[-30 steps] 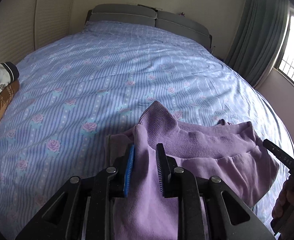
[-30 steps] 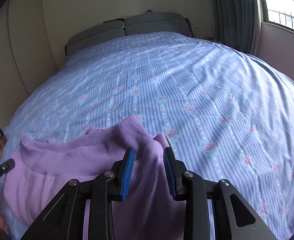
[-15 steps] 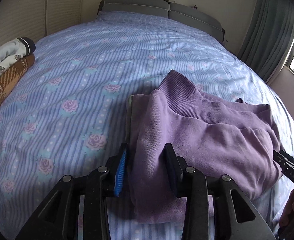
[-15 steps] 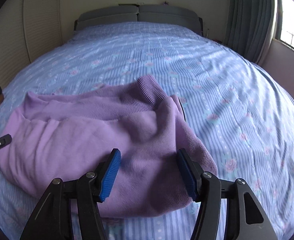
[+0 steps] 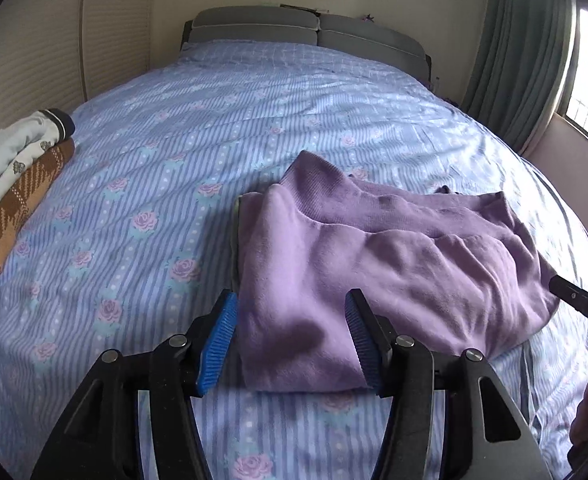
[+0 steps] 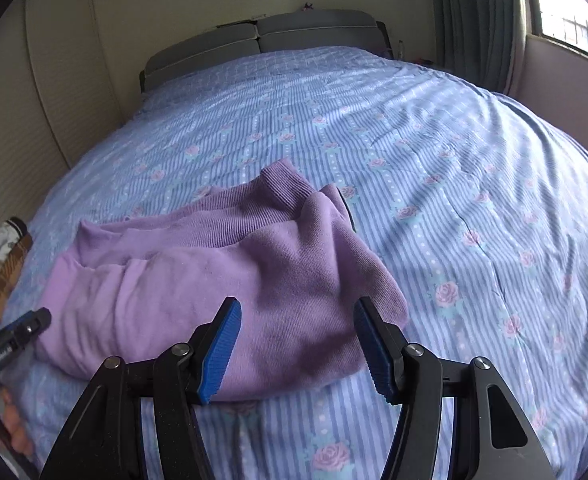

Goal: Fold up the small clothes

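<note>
**Both grippers spread apart above a folded purple garment**

The left gripper (image 5: 292, 344) hangs with its jaws wide apart and nothing between them, low in the frame of its own view, just over the near left corner of the purple sweater (image 5: 378, 268). The right gripper (image 6: 296, 346) is equally spread and empty, bottom centre of its view, over the near right corner of the same garment. Judging by this symmetric stance, each tool is placed at one end of the front edge, which is where a fold would be laid down and let go; the wide jaws suggest a release, not an approach for a new pinch, though that is only a reading of the pose.

The sweater lies in the centre of both views on the bedspread (image 5: 222, 120), a blue striped cover with roses. It forms a compact, roughly rectangular bundle of soft fleecy fabric, with a ribbed band (image 6: 282, 184) poking up at its far edge and a second layer edge running across its middle. Its surface is lumpy, not flat, and the near edge is rounded like a fold line.

At the left edge of the left view sits a stack of folded clothes (image 5: 18, 184), white over brown plaid, well apart from the sweater.
</note>
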Tool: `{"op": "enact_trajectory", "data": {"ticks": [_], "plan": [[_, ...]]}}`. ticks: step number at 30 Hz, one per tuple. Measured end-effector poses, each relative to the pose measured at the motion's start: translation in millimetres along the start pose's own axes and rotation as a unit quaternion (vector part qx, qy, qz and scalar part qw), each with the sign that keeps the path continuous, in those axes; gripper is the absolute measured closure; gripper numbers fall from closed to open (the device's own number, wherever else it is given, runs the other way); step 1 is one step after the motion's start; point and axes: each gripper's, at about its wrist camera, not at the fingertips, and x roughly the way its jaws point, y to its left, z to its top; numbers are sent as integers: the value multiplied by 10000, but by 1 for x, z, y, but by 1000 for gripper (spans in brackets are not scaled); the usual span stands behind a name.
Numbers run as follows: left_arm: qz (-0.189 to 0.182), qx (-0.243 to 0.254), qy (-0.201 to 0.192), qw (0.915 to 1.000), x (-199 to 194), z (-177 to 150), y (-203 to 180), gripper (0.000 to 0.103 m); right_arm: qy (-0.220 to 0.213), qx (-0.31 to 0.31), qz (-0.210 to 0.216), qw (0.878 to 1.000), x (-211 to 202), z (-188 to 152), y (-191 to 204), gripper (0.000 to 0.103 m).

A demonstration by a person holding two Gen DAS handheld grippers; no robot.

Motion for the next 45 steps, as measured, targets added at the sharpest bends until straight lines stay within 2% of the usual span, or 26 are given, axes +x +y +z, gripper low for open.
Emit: {"op": "enact_trajectory", "data": {"ticks": [5, 10, 16, 18, 20, 23, 25, 28, 32, 35, 37, 39, 42, 45], "plan": [[-193, -106, -57, 9997, -24, -10, -12, 38, 176, 868, 386, 9953, -5, -15, -28, 37], [-267, -241, 15, 9994, -33, -18, -17, 31, 396, 1644, 742, 9828, 2, -30, -50, 37], [-284, -367, 163, 9988, -34, -25, -16, 30, 491, 2128, 1181, 9687, 21, -35, -58, 37], [-286, -371, 161, 9988, -34, -24, -17, 30, 480, 2249, 1175, 9661, 23, -33, -61, 37], [-300, -337, 157, 9989, -34, -23, -20, 30, 265, 2296, 1126, 9664, 15, -28, -66, 37], [-309, -276, 172, 9990, -31, -21, -28, 30, -121, 1991, 1167, 9729, 0, -15, -76, 37], [-349, -316, 194, 9987, -28, -17, -40, 30, -171, 1676, 1469, 9747, -3, -4, -83, 37], [-439, -362, 197, 9982, -20, -11, -71, 28, 59, 1070, 2027, 9734, -3, 13, -92, 37], [-445, -481, 164, 9977, -12, -6, -119, 27, 284, 353, 2352, 9709, -3, 32, -103, 37], [-429, -488, 206, 9977, -8, -5, -152, 27, 407, -119, 2067, 9775, 2, 39, -109, 41], [-401, -429, 213, 9980, -6, -7, -169, 27, 613, -386, 1884, 9794, 10, 42, -113, 59], [-352, -316, 224, 9986, -3, -8, -181, 27, 792, -750, 1695, 9795, 19, 42, -113, 69], [-264, -208, 269, 9991, 1, -11, -190, 27, 1064, -1397, 1622, 9710, 30, 34, -108, 76], [-189, -155, 330, 9992, 3, -13, -193, 27, 1126, -1959, 1813, 9571, 32, 27, -92, 79]]}}
